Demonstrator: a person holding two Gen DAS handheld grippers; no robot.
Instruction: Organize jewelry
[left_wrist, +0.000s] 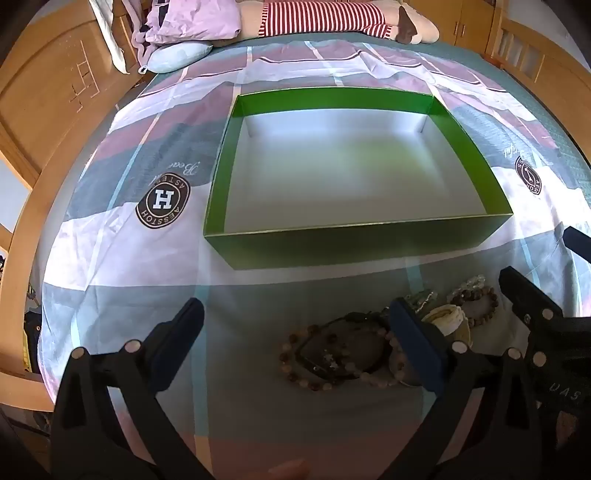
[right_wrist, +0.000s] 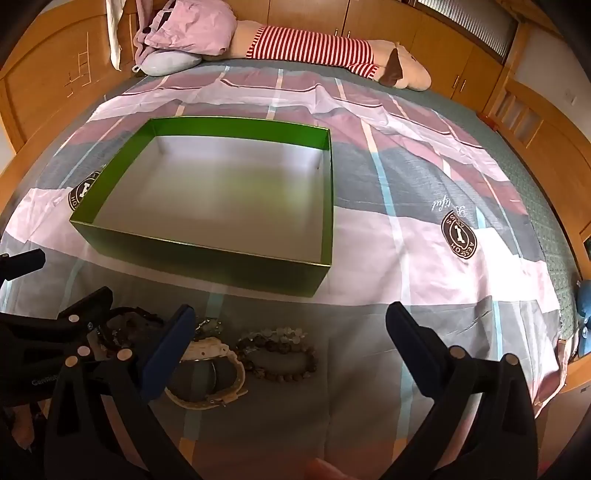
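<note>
- Jewelry lies in a loose heap on the bed sheet (left_wrist: 122, 266), just in front of the near wall of the green box (left_wrist: 354, 243), which stands empty.
- Left tongs (left_wrist: 295, 343) are spread wide and hold nothing. They hover low over the brown bead bracelet (left_wrist: 295, 369) and the dark strap piece (left_wrist: 332, 354) looped inside it; the right-hand finger sits beside the heap's middle.
- Next along the heap: a cream watch (right_wrist: 207, 376) with its band curled, then a dark bead bracelet (right_wrist: 284, 358) with some clear beads at its far side.
- Right tongs (right_wrist: 290, 347) are also spread and empty, and straddle the watch and the dark bead bracelet.
- The step in hand looks like a first pick. The pieces touch and partly overlap, so it is best to take one strand at an outer edge and close on a single run of beads.
- Lift straight up and watch for a snagged neighbour before carrying it over the box wall.
</note>
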